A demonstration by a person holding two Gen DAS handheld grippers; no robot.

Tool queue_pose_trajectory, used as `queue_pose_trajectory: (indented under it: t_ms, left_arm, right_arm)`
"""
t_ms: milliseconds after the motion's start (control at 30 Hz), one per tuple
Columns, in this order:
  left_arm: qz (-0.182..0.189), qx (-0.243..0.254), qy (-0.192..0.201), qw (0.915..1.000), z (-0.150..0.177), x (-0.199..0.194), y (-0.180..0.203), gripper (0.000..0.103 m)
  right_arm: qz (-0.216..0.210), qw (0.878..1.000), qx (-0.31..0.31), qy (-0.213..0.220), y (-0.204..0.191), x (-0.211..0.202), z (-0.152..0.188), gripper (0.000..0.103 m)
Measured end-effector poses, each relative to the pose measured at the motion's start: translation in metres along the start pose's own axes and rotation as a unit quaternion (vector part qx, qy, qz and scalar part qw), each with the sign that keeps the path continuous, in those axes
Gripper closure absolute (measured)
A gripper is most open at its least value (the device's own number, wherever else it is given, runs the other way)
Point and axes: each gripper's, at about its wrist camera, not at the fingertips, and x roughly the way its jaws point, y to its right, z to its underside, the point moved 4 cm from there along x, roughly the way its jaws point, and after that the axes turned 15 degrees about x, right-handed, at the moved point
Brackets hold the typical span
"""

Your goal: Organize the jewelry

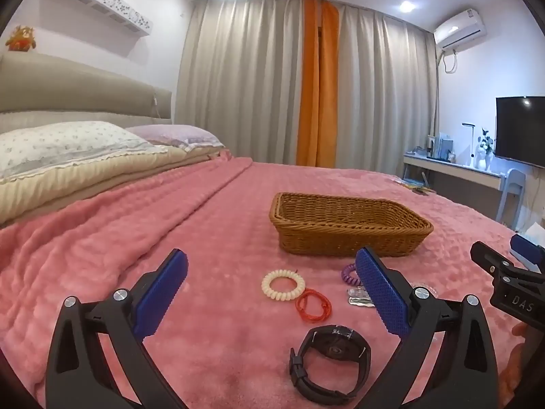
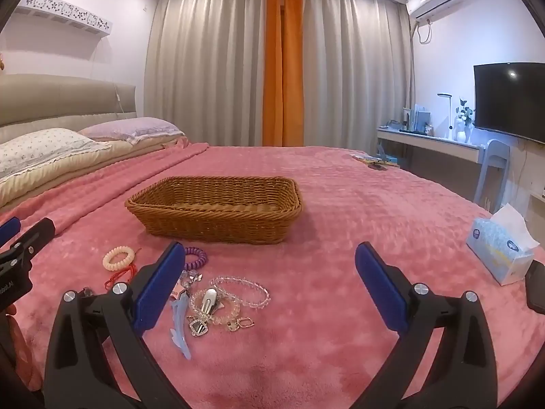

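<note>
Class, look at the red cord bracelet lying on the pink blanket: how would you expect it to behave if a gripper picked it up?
The red cord bracelet lies in loose thin loops, so it probably flops and sags when lifted. It looks very light. Its strands lie flat in the plush pink blanket, so the wide blue pads may pinch fabric or miss it.

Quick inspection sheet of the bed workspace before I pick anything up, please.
Surface: pink blanket on the bed.
Job's things: wicker basket, nothing visible inside; black watch, cream coil tie, red cord, purple coil tie, clear bead bracelets and clips, all on the blanket.
Clutter: tissue box.
Grippers: left hand-held gripper and right hand-held gripper open, empty.
Cables: nothing seen.
Surroundings: curtains, desk, TV.
</note>
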Motion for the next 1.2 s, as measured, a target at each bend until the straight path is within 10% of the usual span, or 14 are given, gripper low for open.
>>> queue_pose_trajectory:
  t_ms: [1200]
  left_arm:
    - [0.001,-0.013,-0.001,0.9999,0.009,0.003,0.004,0.007]
  right_arm:
    - [0.001,1.0,-0.012,-0.009,-0.007,0.003,0.001,0.007]
